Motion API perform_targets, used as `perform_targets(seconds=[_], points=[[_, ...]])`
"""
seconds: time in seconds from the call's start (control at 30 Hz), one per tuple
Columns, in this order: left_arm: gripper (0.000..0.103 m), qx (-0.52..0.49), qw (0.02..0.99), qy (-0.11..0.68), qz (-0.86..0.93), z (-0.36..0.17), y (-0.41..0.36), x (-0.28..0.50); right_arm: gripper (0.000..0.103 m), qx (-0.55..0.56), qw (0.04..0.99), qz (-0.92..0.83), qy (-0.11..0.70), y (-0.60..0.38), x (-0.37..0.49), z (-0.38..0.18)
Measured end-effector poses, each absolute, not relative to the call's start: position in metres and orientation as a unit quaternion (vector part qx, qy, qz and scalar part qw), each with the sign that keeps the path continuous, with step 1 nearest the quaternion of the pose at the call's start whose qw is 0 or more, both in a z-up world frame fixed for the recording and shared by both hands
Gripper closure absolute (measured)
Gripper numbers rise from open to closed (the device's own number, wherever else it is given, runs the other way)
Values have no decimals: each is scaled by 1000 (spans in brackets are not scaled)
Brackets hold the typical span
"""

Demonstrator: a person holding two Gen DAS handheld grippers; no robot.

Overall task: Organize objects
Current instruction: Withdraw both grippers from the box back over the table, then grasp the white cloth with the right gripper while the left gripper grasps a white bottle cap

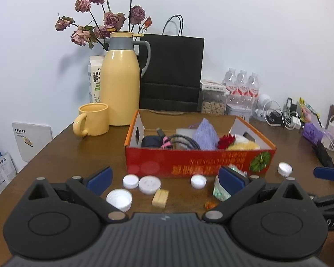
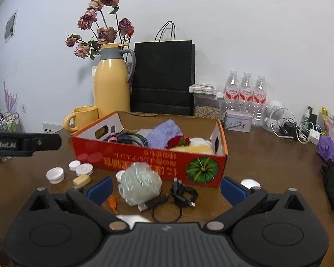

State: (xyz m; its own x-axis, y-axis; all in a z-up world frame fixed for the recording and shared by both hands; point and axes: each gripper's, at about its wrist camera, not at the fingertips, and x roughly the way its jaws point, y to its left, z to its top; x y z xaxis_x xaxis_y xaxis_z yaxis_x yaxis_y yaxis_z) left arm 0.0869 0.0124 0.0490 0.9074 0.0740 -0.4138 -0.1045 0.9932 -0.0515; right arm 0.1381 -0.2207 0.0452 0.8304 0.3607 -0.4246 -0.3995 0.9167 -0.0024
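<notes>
— How do the grippers stand?

— Both are spread wide and hold nothing. The left gripper (image 1: 165,179) hangs low over the near edge of the table (image 1: 78,155), blue pads on black arms. Between its fingers lie three white caps (image 1: 130,181), a ribbed cap shell (image 1: 119,199) turned open side up, and a small tan block (image 1: 160,197). Its right pad sits in front of a crinkled wrap bundle (image 1: 219,190).

— And the right one?

— The right gripper (image 2: 165,188) frames that same shiny wrap bundle, with a tangle of black cable (image 2: 183,194) just to its right and a thin black ring (image 2: 166,213) nearer. It touches none of them.

— Any writing?

— On the left gripper's arm, seen at the left of the right camera, I read "nRobot.AI". The box (image 1: 198,162) is red cardboard with orange characters printed upside down, too blurred to read, and a green pumpkin picture at its right end.

— What's in it?

— A dark pouch, black cord, a lilac knitted cloth (image 1: 206,134), something red, something pale yellow and fluffy.

— Beyond it?

— Far left, a matte yellow mug (image 1: 93,122) and flask (image 1: 120,82) with a grey collar, a milk carton with large Chinese characters, and dried roses (image 1: 106,17). Then a black paper bag (image 1: 171,71), and at the right three red-labelled bottles (image 1: 241,84).
</notes>
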Motion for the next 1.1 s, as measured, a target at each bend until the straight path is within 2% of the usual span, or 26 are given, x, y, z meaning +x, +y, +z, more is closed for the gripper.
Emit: perform_targets(seconds=[0.47,1.1], points=[[0,-48,966,250,52,15,26,56,0,-49,948,187,253,-236,103,16],[0,-60,961,263,63,4,34,54,0,-64,933,217,281,-227,104,0]])
